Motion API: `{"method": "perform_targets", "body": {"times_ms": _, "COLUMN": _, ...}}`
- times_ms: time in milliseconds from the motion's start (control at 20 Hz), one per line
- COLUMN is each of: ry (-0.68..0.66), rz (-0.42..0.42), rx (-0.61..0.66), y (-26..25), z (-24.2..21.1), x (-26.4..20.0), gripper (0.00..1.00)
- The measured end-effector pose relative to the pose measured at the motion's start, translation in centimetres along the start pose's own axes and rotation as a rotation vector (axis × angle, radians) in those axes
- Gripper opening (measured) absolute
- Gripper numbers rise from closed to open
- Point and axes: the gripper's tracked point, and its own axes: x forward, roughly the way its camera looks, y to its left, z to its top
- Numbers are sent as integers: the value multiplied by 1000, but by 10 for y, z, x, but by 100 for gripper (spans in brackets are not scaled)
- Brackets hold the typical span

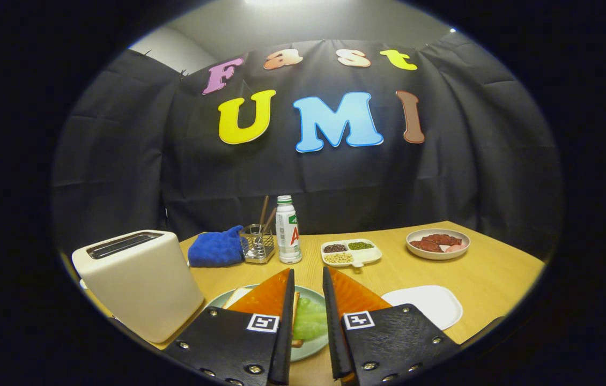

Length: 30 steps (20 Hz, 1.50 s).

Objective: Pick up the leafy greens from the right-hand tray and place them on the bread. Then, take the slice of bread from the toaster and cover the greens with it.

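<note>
**Greens lie on the bread as my fingers hang open over the plate**

From my remote seat I see the gripper [307, 300] poised low over the green plate [313, 351], its fingers [288, 300] parted by a moderate gap and holding nothing. Between them, the leafy greens [309, 319] rest on a slice of bread [238, 296] whose pale edge shows past the left finger. The white tray [431, 303] to the right, beside the right finger, carries no greens that I can see. The toaster [139, 281] stands to the left of the plate on the tabletop [496, 273]; whether a slice sits in its slot I cannot tell from this angle.

I judge the greens light, limp and easily bruised, best left alone where they lie. A toaster slice would be light, fairly stiff yet crumbly, best pinched gently across its flat faces at the top edge that stands above the slot. The gripper points forward and slightly down, level, centred on the plate.

Beyond the fingers stand a bottle [288, 230], a blue mitt [217, 247], a wire holder [258, 244], a divided dish [351, 252] and a bowl [438, 244].
</note>
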Motion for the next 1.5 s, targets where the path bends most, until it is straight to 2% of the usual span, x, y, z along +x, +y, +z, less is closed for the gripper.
{"method": "perform_targets", "body": {"times_ms": 200, "ry": -28, "rz": -40, "rx": -39, "y": -46, "z": 6, "x": -10, "gripper": 30}}
{"method": "perform_targets", "body": {"times_ms": 400, "ry": -37, "rz": 0, "rx": -61, "y": -88, "z": 9, "x": -17, "gripper": 29}}
{"method": "perform_targets", "body": {"times_ms": 600, "ry": -37, "rz": -7, "rx": -49, "y": -149, "z": 14, "x": -32, "gripper": 29}}
{"method": "perform_targets", "body": {"times_ms": 800, "ry": -75, "rz": -75, "rx": -103, "y": -217, "z": 25, "x": -40, "gripper": 29}}
{"method": "perform_targets", "body": {"times_ms": 950, "ry": -82, "rz": -90, "rx": -141, "y": -256, "z": 26, "x": -46, "gripper": 30}}
{"method": "perform_targets", "body": {"times_ms": 1150, "ry": -60, "rz": -92, "rx": -122, "y": -300, "z": 19, "x": -51, "gripper": 29}}
{"method": "perform_targets", "body": {"times_ms": 1500, "ry": -88, "rz": -163, "rx": -124, "y": -410, "z": 25, "x": -58, "gripper": 29}}
